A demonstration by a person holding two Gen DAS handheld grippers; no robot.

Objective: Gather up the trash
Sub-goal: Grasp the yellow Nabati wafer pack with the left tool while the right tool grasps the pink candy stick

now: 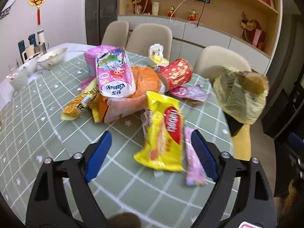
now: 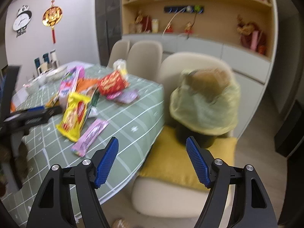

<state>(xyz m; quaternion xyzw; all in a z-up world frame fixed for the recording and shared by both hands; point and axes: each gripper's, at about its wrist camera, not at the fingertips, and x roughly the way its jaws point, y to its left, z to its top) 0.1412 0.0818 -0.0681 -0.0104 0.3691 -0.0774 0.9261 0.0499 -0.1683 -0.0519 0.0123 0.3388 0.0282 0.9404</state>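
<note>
- The step in hand, as I judge it, is picking up the first piece of trash: the left hand-held gripper (image 1: 150, 148) hangs low over the yellow snack wrapper (image 1: 163, 133) in the lower centre of the left wrist frame.
- To do it well, I would centre the jaws across the wrapper's narrow width, not its length, and come down until the blue pads (image 1: 98, 152) nearly meet the green checked tabletop (image 1: 47, 117), since a flat foil slips out of a high pinch.
- The pink wrapper (image 1: 193, 161) lies just beside the yellow one, close to the pad at lower right; closing there risks catching both or nudging it off the edge.
- The left hand-held gripper's jaws stand wide, with the yellow wrapper between them, and neither pad presses on it; motion blur hides whether a pad brushes the pink one.
- The right hand-held gripper (image 2: 152, 157) is also wide and empty, pointing past the tabletop's edge toward the yellowish trash bag (image 2: 205, 104) at centre right of its frame, which sits on a chair with a yellow cushion (image 2: 176, 161).
- More trash is heaped at the centre of the left frame: a pink tissue pack (image 1: 114, 77), a red cup (image 1: 176, 74) on its side and an orange bag (image 1: 144, 79).
- The trash bag's mouth looks slack, so I judge it needs holding open before anything is dropped in.
</note>
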